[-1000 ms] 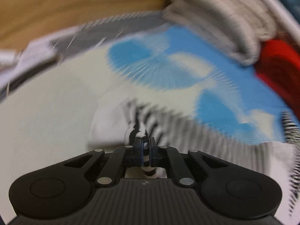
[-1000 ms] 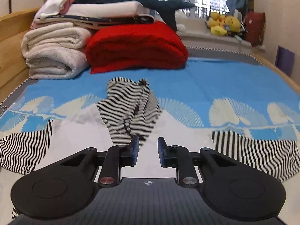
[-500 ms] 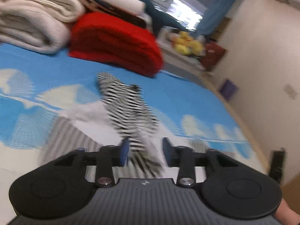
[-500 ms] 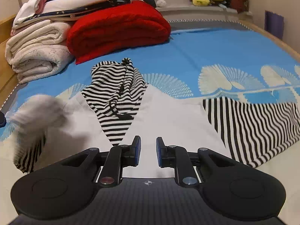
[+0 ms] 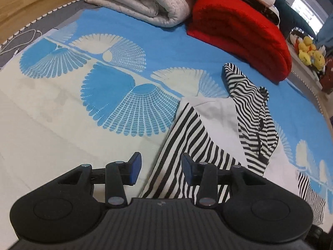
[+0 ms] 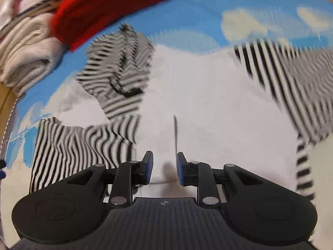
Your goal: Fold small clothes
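Note:
A small white hooded top (image 6: pixel 197 95) with black-and-white striped sleeves and hood lies spread on the blue and cream bedspread (image 5: pixel 62 108). Its left sleeve (image 5: pixel 185 145) is folded in across the body; it also shows in the right wrist view (image 6: pixel 83 141). The striped hood (image 5: pixel 251 112) lies at the top. The right sleeve (image 6: pixel 291 73) is spread out to the right. My left gripper (image 5: pixel 159 169) is open and empty just above the folded sleeve's end. My right gripper (image 6: pixel 164 167) is open and empty over the white body near its hem. The right wrist view is blurred.
A folded red blanket (image 5: pixel 243 31) and folded cream quilts (image 5: pixel 149 0) are stacked at the head of the bed. Plush toys (image 5: pixel 310 52) sit on the sill at far right. A wooden bed frame (image 5: pixel 31 6) runs along the left.
My left gripper has let go of the striped sleeve, which now lies folded across the body, and has opened and drawn back. My right gripper has tipped down toward the white body.

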Demonstrator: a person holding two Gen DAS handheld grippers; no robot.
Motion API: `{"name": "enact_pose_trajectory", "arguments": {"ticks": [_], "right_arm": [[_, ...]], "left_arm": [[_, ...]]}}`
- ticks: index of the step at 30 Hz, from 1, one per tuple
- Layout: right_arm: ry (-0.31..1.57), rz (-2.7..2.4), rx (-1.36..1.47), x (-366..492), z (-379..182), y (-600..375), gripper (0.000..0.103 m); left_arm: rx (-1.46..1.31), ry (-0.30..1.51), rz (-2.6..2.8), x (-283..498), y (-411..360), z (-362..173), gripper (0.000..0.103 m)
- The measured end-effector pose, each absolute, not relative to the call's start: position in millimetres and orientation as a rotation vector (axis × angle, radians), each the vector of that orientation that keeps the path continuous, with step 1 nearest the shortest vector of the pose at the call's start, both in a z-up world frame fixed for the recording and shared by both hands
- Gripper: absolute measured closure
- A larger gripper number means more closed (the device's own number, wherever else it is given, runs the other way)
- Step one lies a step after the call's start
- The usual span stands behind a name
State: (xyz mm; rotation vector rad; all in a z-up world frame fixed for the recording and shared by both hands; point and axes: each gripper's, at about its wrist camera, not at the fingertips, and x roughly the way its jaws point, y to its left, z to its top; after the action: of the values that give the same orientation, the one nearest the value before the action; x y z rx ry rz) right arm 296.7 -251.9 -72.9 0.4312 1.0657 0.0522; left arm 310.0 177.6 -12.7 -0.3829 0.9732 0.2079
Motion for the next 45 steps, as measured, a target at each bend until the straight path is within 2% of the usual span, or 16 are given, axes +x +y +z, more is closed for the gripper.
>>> {"name": "enact_pose_trajectory", "arguments": {"ticks": [6, 7, 8, 10, 12, 14, 17, 19, 25, 27, 32, 37, 41, 45], "right_arm": [[1.144, 0.001, 0.513, 305.5, -102.6, -250.6, 0.078], [1.143, 0.003, 0.515, 305.5, -103.5, -248.6, 0.081], [1.14, 0.003, 0.509, 305.5, -102.8, -246.9, 0.092], [1.125, -0.013, 0.488, 304.9, -100.4, -244.1, 0.097], [1.057, -0.016, 0.502, 302.5, -86.2, -245.7, 0.098], [0.923, 0.017, 0.486, 299.0, -58.6, -247.9, 0.102], [0.713, -0.002, 0.46, 292.2, -19.2, -264.7, 0.102], [0.675, -0.088, 0.461, 291.9, -12.5, -285.1, 0.102], [0.889, -0.338, 0.525, 304.1, -52.4, -332.6, 0.101], [0.885, -0.369, 0.491, 302.1, -51.8, -332.8, 0.098], [0.817, -0.265, 0.532, 301.3, -43.1, -334.1, 0.097], [0.944, -0.161, 0.763, 308.4, -75.2, -343.3, 0.095], [1.072, -0.237, 0.779, 308.7, -97.0, -348.2, 0.095], [1.029, -0.208, 0.74, 307.6, -84.7, -343.5, 0.095]], "left_arm": [[-0.371, 0.981, 0.207, 305.7, 175.2, -4.2, 0.057], [-0.371, 0.983, 0.21, 307.6, 175.5, -5.0, 0.057], [-0.374, 0.986, 0.212, 309.7, 176.4, -5.8, 0.057], [-0.381, 0.984, 0.211, 313.0, 177.7, -6.0, 0.057], [-0.372, 0.98, 0.213, 316.7, 177.9, -6.4, 0.057], [-0.367, 0.979, 0.213, 319.0, 177.7, -7.1, 0.057], [-0.344, 0.999, 0.213, 323.0, 173.0, -13.3, 0.057], [-0.339, 1.019, 0.2, 325.1, 168.0, -18.8, 0.057], [-0.316, 1.062, 0.143, 331.4, 145.3, -32.7, 0.057], [-0.301, 1.079, 0.115, 333.6, 135.4, -37.8, 0.057], [-0.221, 1.143, 0.032, 336.7, 103.3, -63.2, 0.057], [-0.083, 1.29, 0.024, 328.8, 86.5, -104.4, 0.057], [-0.126, 1.274, 0.031, 324.9, 88.4, -98.7, 0.056], [-0.108, 1.263, 0.017, 322.0, 75.7, -96.8, 0.055]]}}
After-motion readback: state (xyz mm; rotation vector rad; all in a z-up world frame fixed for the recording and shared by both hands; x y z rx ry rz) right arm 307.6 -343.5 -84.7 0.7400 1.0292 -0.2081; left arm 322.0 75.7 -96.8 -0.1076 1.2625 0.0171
